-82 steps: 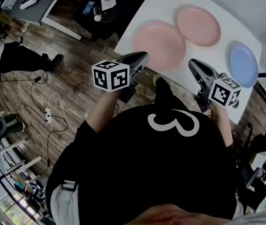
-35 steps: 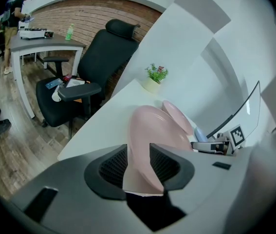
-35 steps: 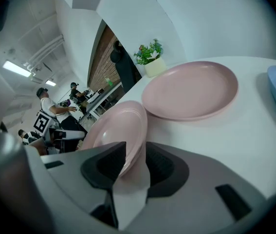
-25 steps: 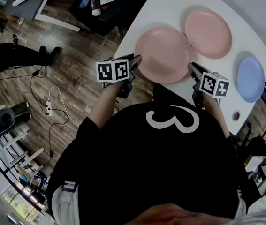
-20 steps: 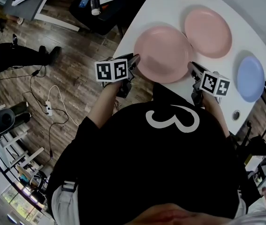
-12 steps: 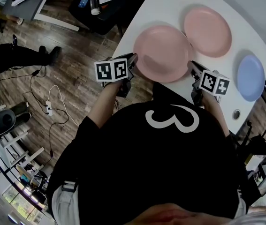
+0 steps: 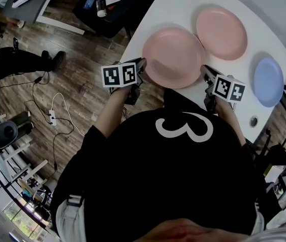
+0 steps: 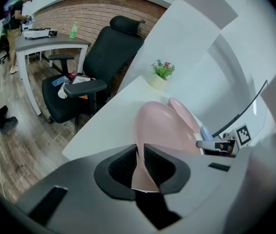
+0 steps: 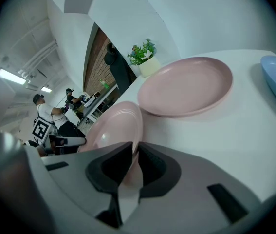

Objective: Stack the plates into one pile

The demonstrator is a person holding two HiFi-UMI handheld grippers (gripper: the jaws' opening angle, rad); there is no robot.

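Observation:
Three plates lie on the white table (image 7: 158,9): a near pink plate (image 7: 173,57), a far pink plate (image 7: 221,25) and a blue plate (image 7: 268,82) at the right. My left gripper (image 7: 143,64) is at the near pink plate's left rim, my right gripper (image 7: 204,70) at its right rim. In the left gripper view the rim (image 8: 140,172) sits between the pads of the left gripper (image 8: 140,152). The right gripper (image 9: 135,152) grips the same plate (image 9: 116,128). Both grippers' jaws have just been closing onto that rim.
A potted plant (image 8: 158,77) stands at the table's far end. A black office chair (image 8: 99,67) is beside the table's left edge. Cables (image 7: 52,117) lie on the wooden floor. A person (image 8: 16,13) stands at a far desk.
Since the earliest frame both grippers have come forward to the near pink plate's opposite rims. Over the last second neither hand has visibly shifted.

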